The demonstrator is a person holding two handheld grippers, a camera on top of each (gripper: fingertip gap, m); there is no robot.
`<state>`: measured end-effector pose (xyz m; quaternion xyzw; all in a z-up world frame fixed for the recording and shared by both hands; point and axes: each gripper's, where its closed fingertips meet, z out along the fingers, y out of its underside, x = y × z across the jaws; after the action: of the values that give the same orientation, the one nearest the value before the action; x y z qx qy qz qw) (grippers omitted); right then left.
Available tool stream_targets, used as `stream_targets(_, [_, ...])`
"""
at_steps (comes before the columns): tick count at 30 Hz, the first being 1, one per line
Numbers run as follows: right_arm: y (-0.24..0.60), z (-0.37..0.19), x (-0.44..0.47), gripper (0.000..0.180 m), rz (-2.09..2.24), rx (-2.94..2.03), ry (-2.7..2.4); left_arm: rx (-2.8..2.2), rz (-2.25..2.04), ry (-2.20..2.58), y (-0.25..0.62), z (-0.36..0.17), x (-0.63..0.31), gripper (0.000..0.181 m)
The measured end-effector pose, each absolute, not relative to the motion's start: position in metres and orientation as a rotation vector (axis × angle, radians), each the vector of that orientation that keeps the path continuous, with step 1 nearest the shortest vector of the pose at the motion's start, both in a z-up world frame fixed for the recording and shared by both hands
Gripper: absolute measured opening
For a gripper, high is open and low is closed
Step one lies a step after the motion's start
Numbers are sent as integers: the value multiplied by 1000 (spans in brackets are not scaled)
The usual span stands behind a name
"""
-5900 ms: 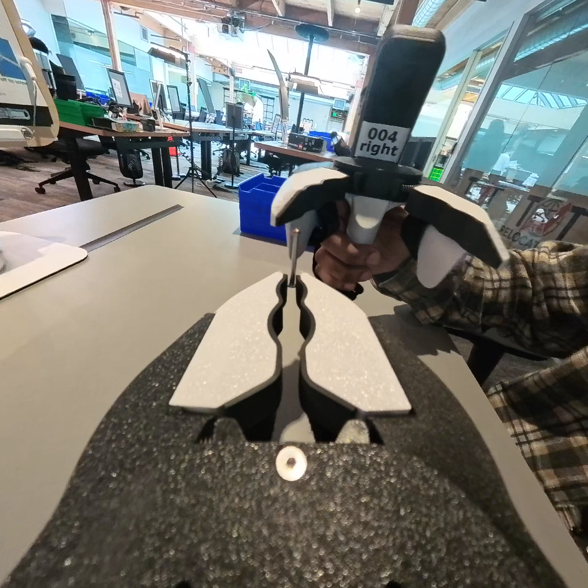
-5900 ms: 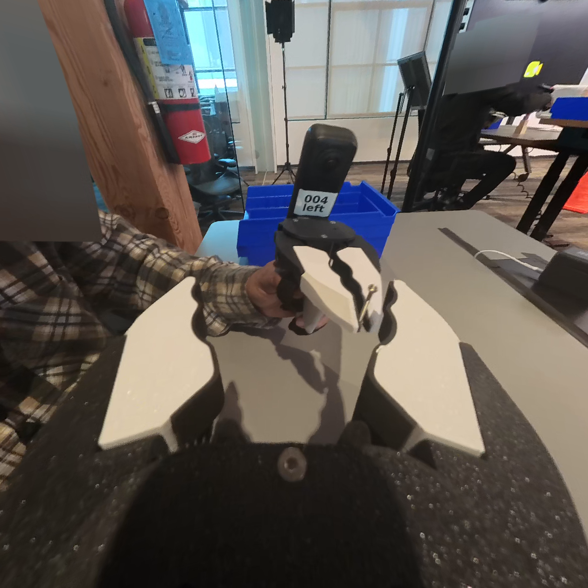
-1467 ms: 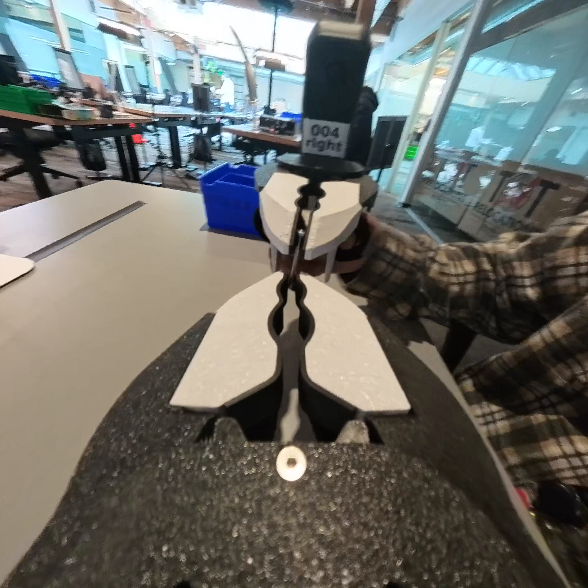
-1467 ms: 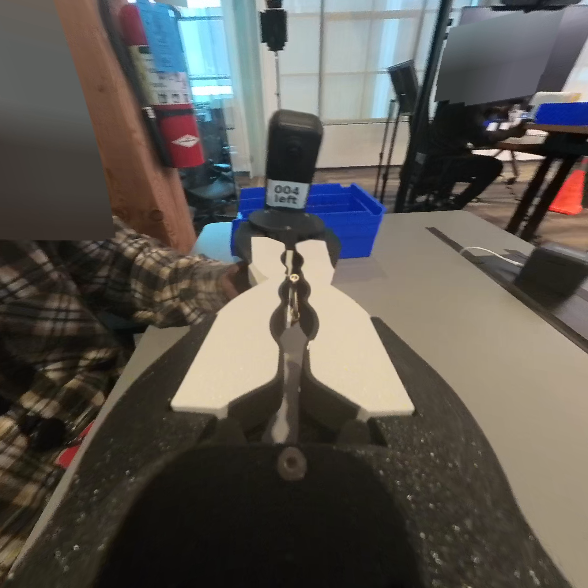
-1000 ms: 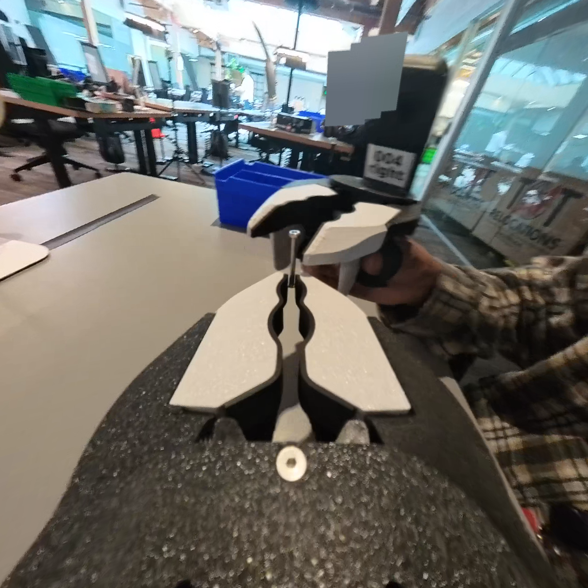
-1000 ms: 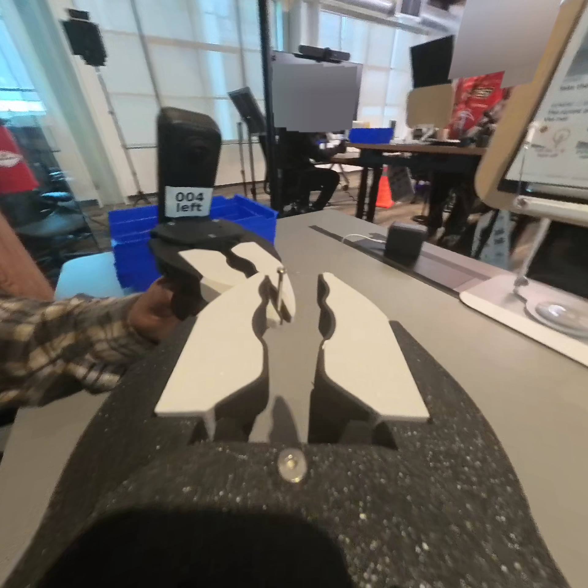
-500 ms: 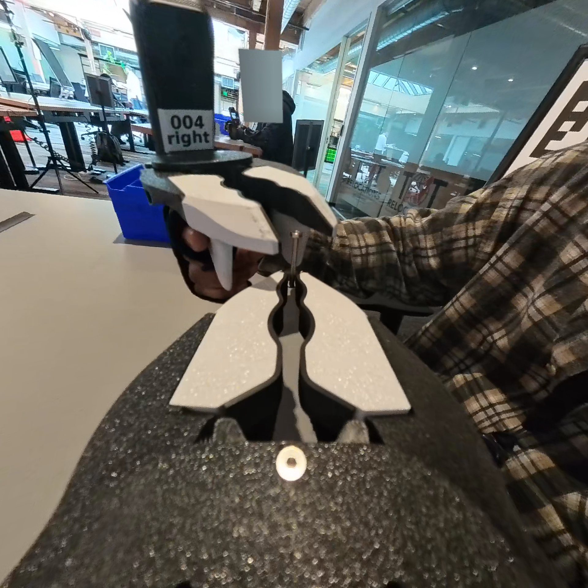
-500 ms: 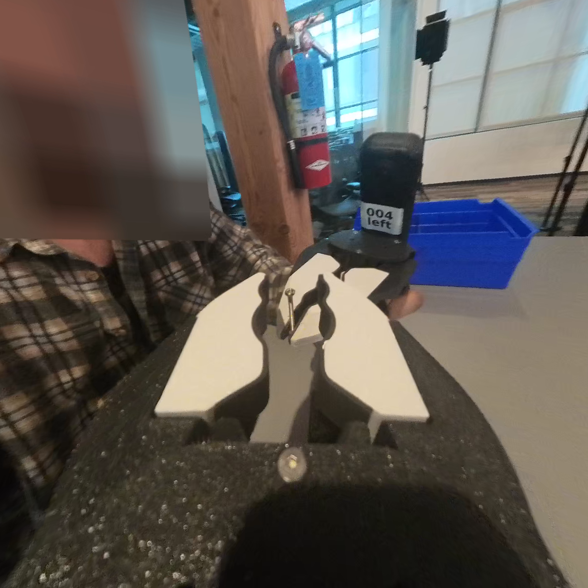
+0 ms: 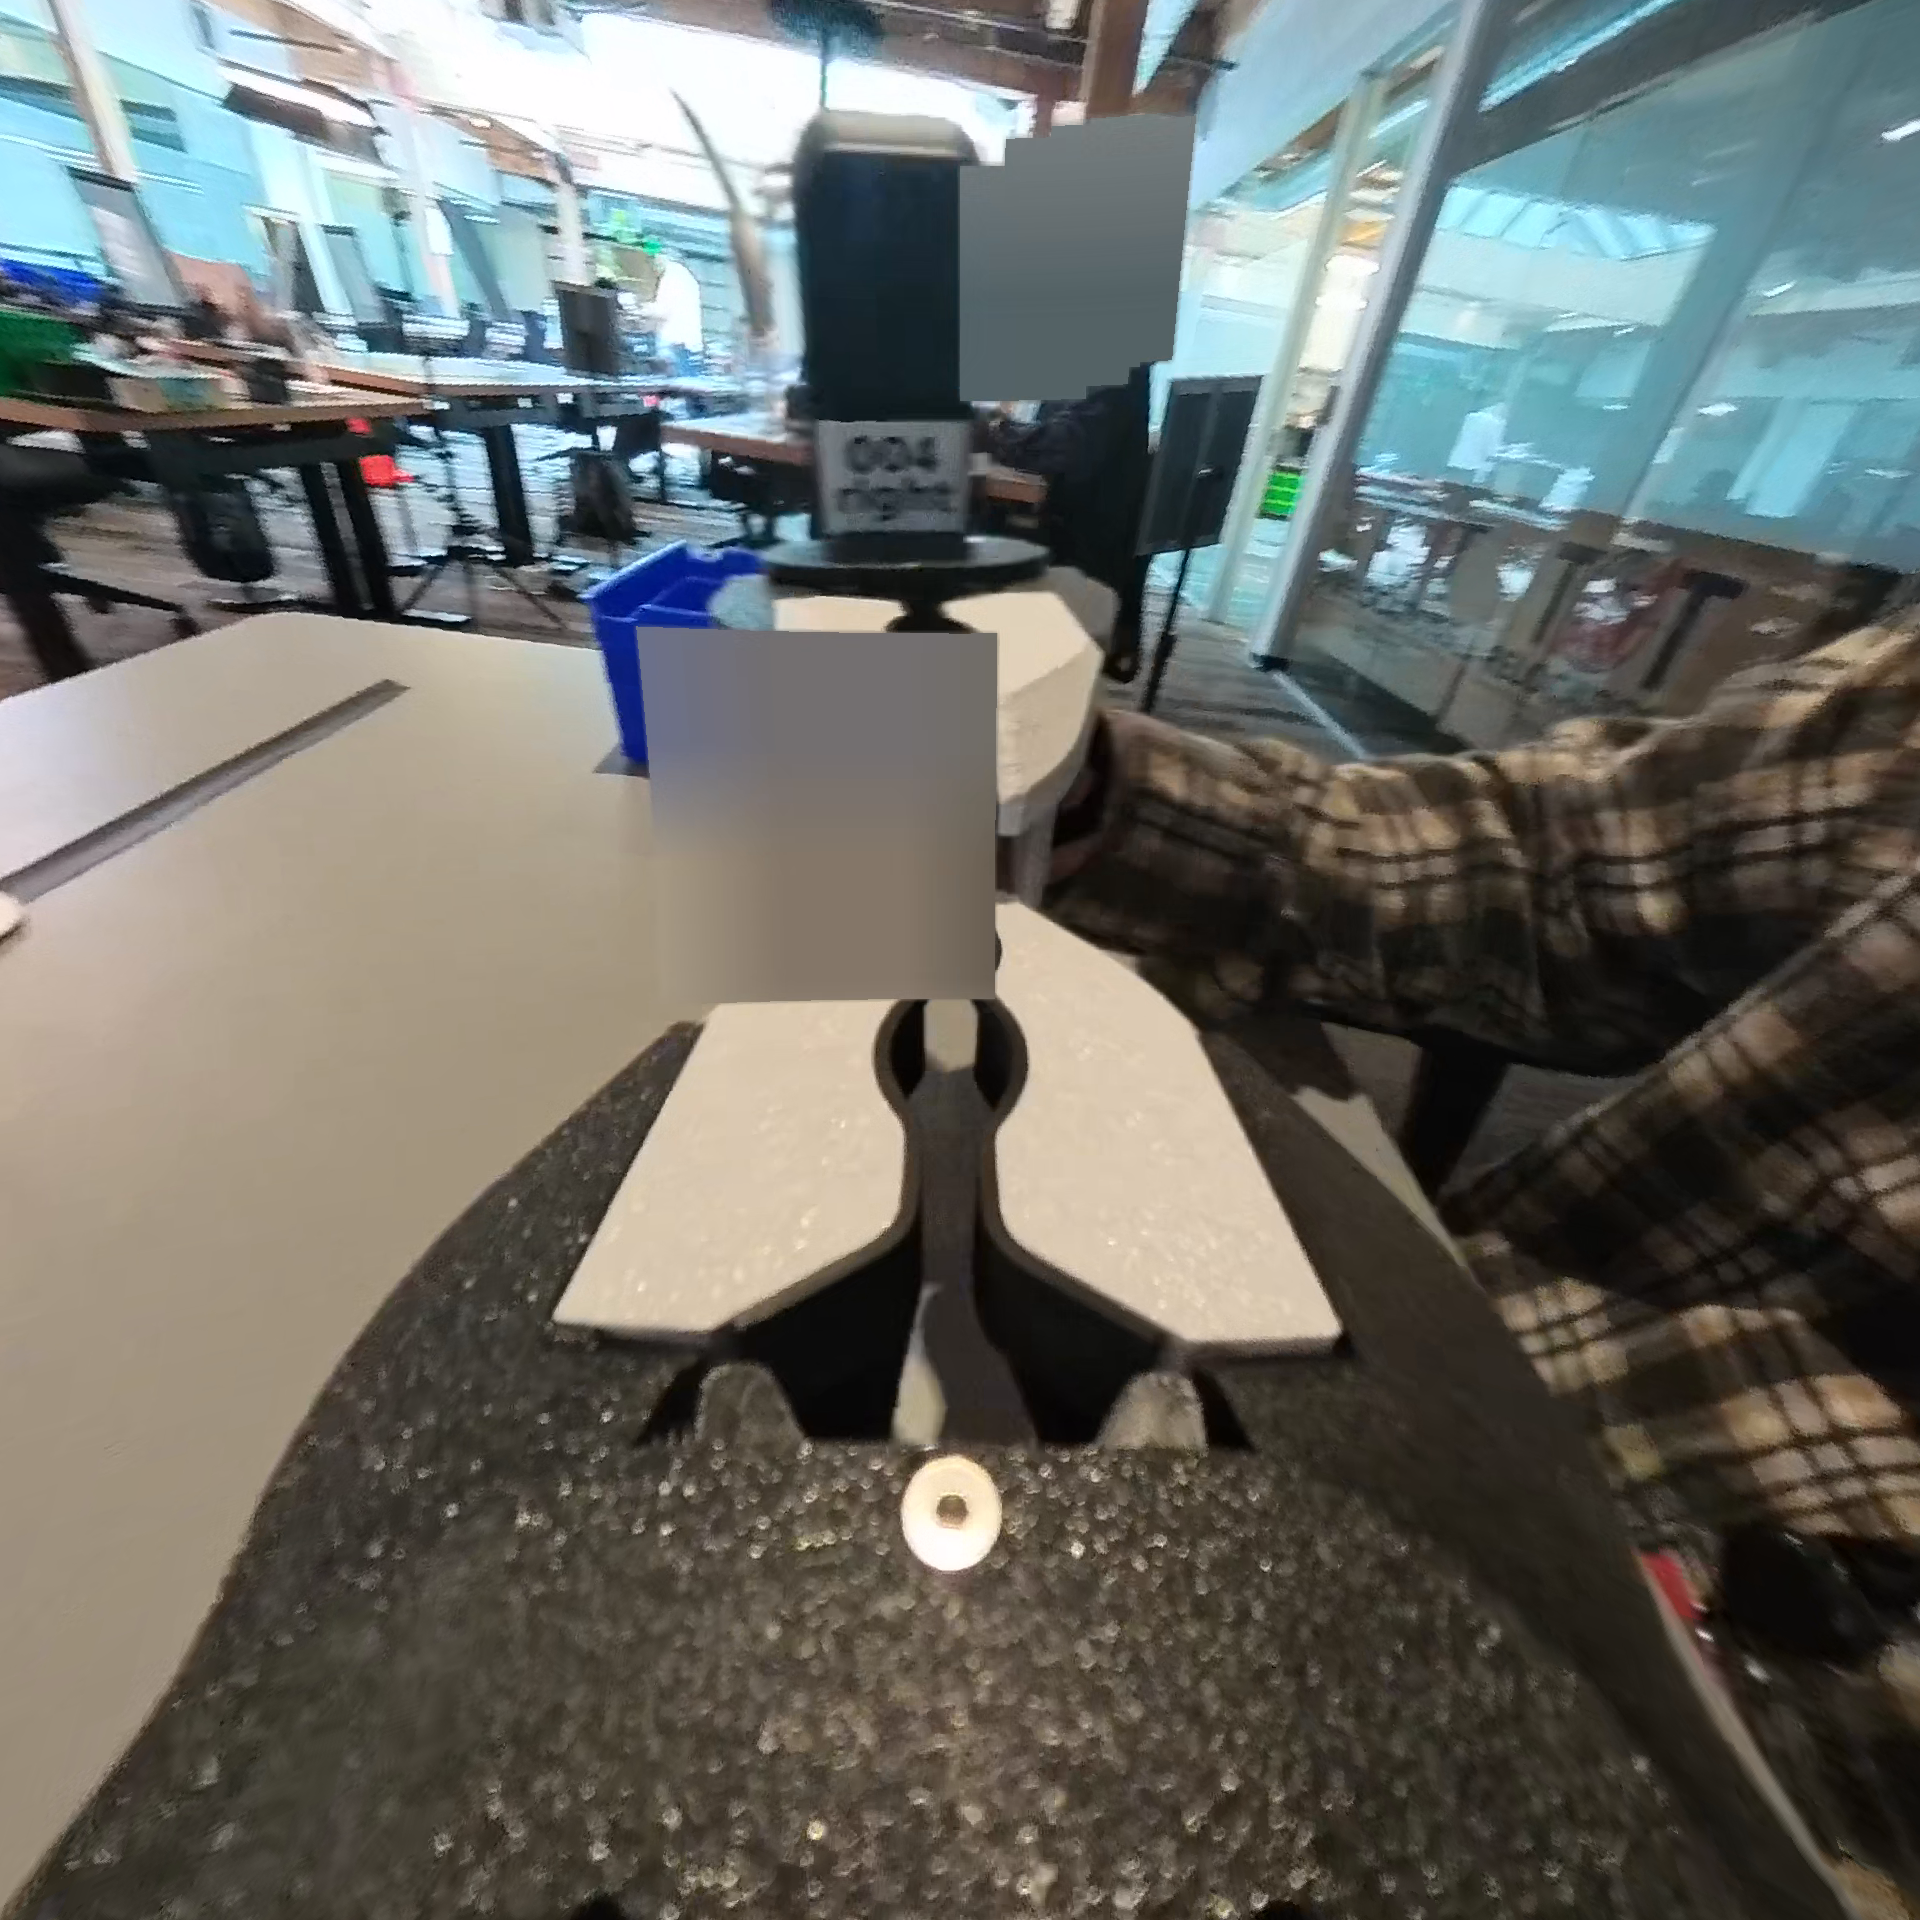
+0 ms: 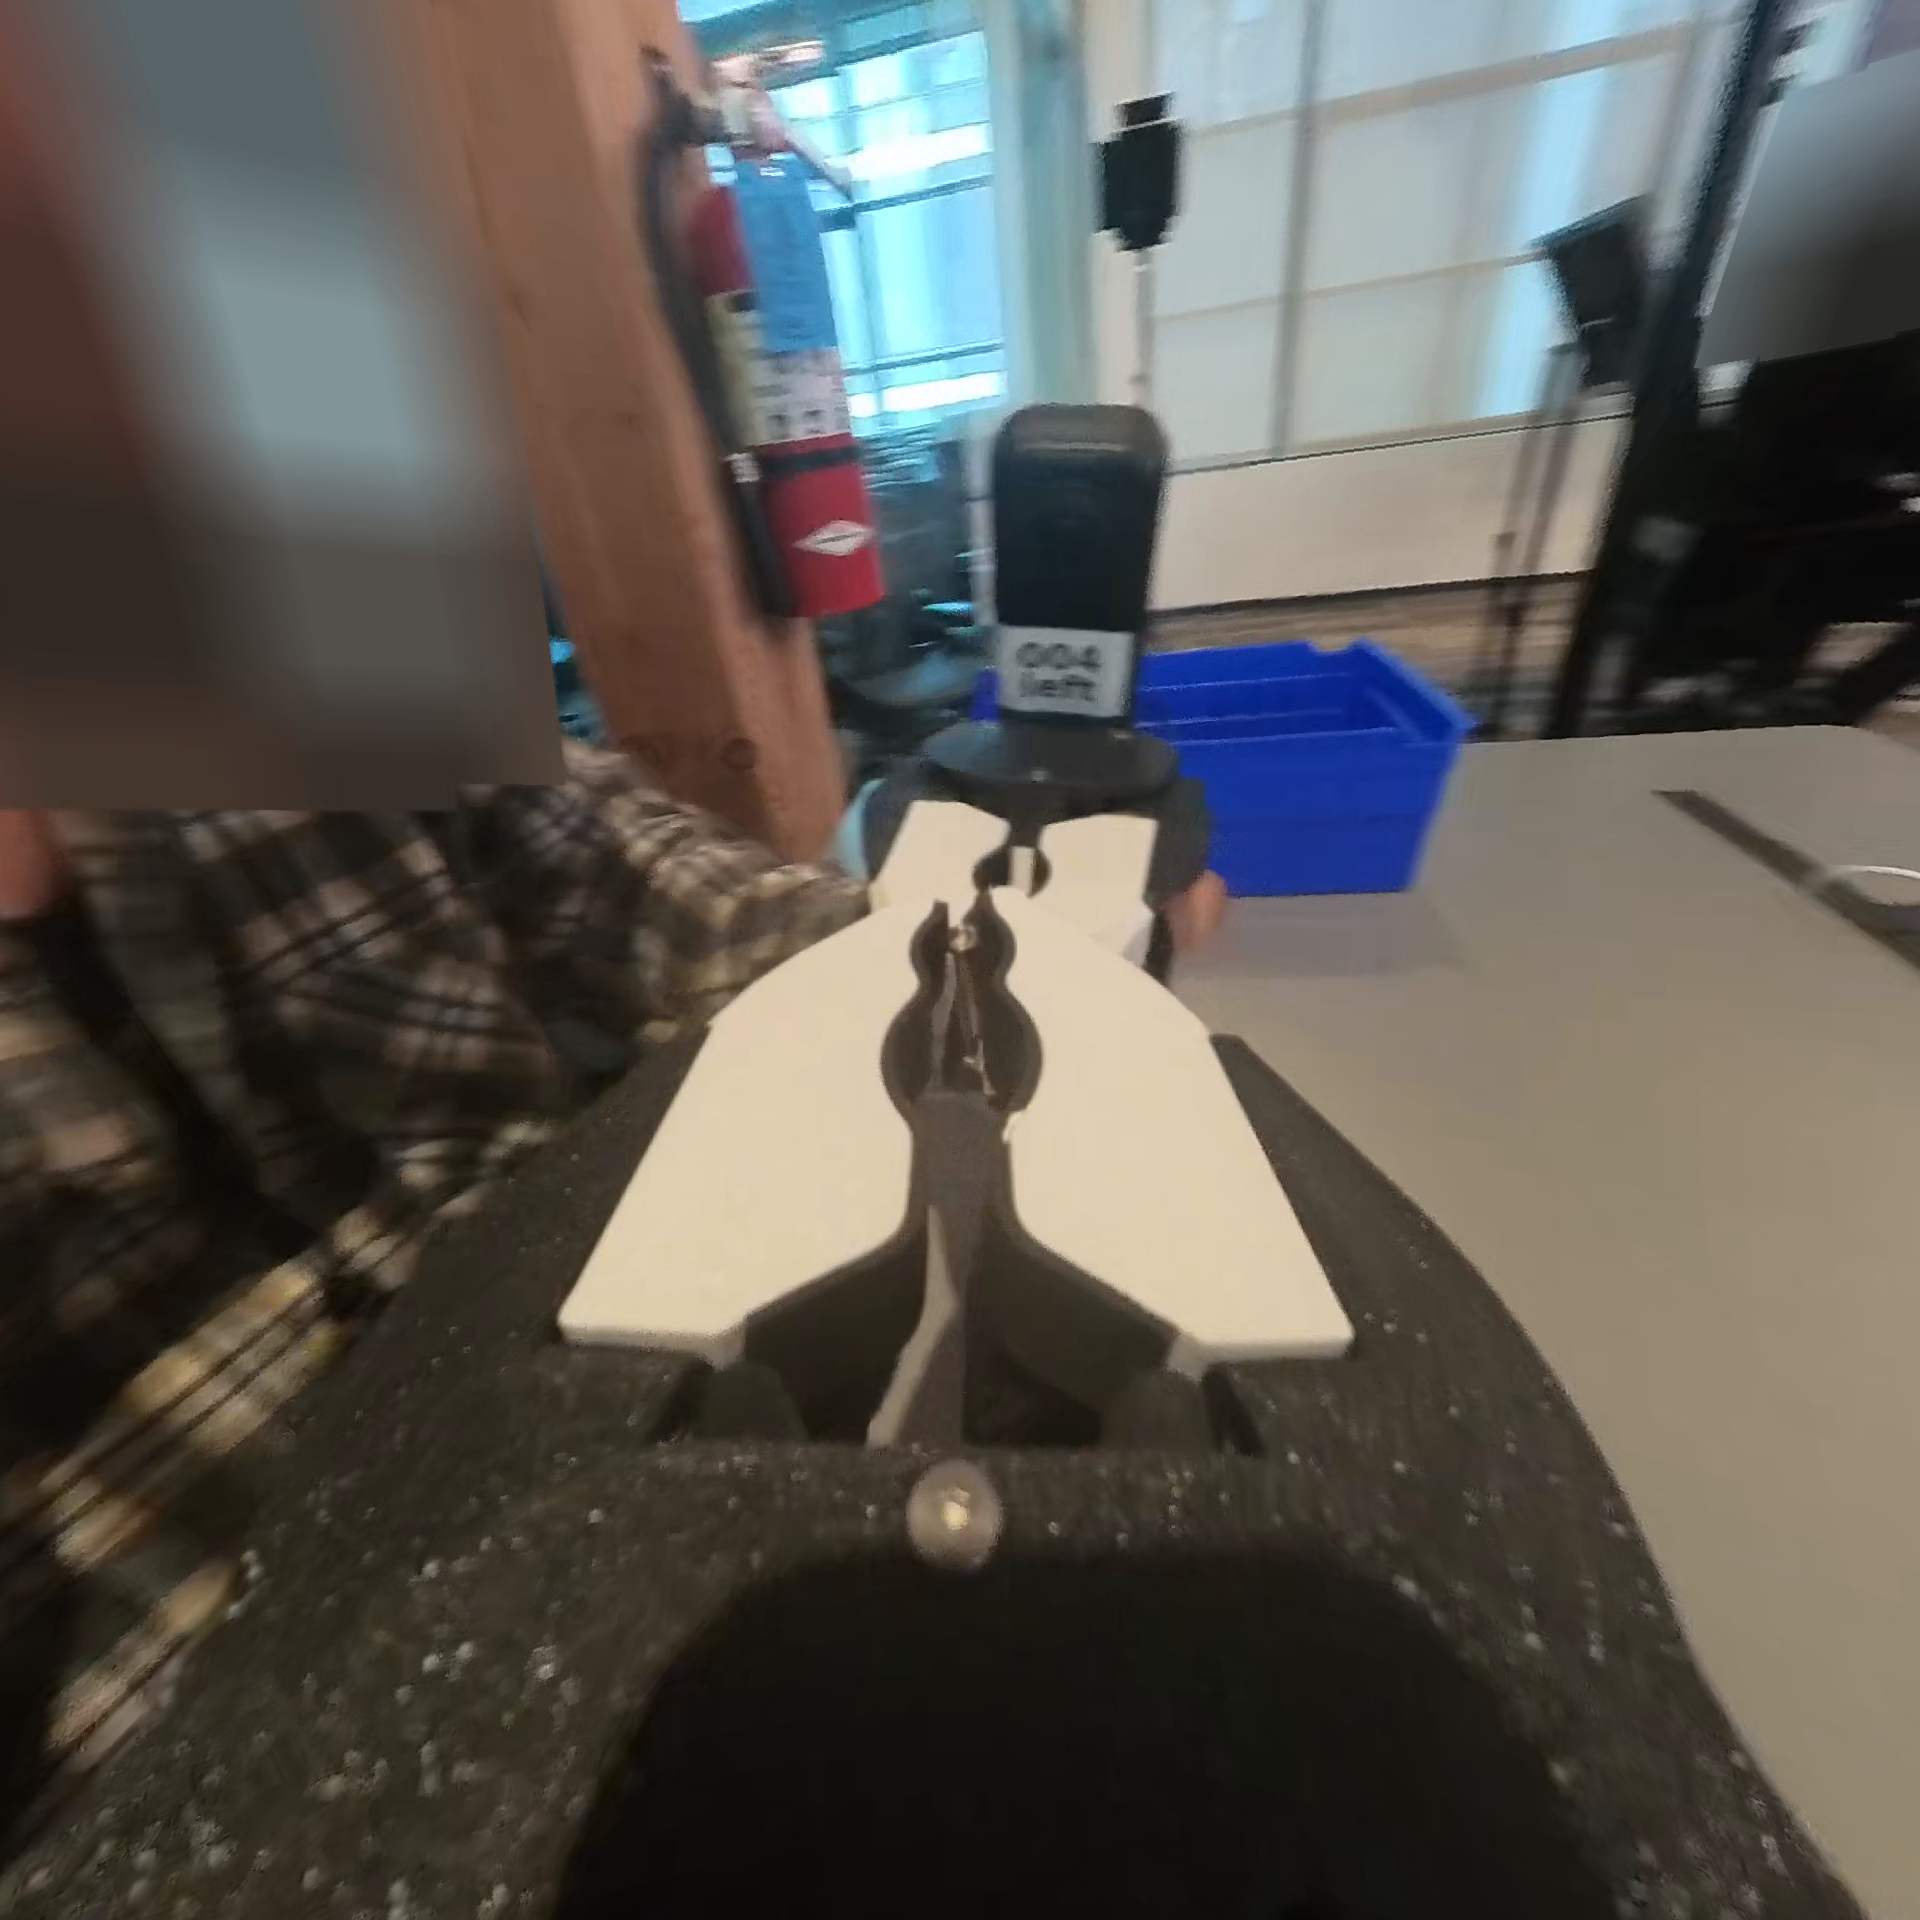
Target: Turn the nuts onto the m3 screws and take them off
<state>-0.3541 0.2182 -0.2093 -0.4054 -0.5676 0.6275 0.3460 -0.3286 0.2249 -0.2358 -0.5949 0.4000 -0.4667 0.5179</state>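
My left gripper (image 9: 943,1006) is shut; a grey patch hides its tips and the screw in the left wrist view. In the right wrist view it (image 10: 1013,871) faces me, shut on one end of a thin metal screw (image 10: 968,997). My right gripper (image 10: 968,920) meets it head-on, with its white fingers (image 10: 790,1122) shut around the screw's other end, where the small nut (image 10: 966,940) shows blurred. In the left wrist view only one white finger (image 9: 1039,707) and the black camera post of the right gripper show past the patch. Both are held above the grey table (image 9: 312,935).
A blue bin (image 10: 1320,790) stands at the table's far edge and also shows in the left wrist view (image 9: 639,623). Plaid sleeves (image 9: 1455,883) fill the right there and the left of the right wrist view (image 10: 312,987). A wooden post (image 10: 623,416) carries a red fire extinguisher (image 10: 826,509). Only a small space, under 4 cm, lies between the two pairs of fingers.
Half a second ago the right gripper stood open beside the screw, turned to one side. It has now swung round to face the left gripper and closed on the screw's end.
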Motion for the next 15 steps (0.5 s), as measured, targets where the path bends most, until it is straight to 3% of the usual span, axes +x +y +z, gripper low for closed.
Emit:
stream_targets(7, [246, -216, -364, 5, 1210, -1251, -1000, -1504, -955, 893, 241, -245, -332, 4])
stream_targets(10, [248, -216, -362, 28, 1171, -1248, -978, -1487, -1025, 869, 240, -241, -334, 4])
stream_targets(15, [240, -203, -353, 40, 1270, -1172, -1109, -1434, -1125, 874, 233, -233, -334, 4])
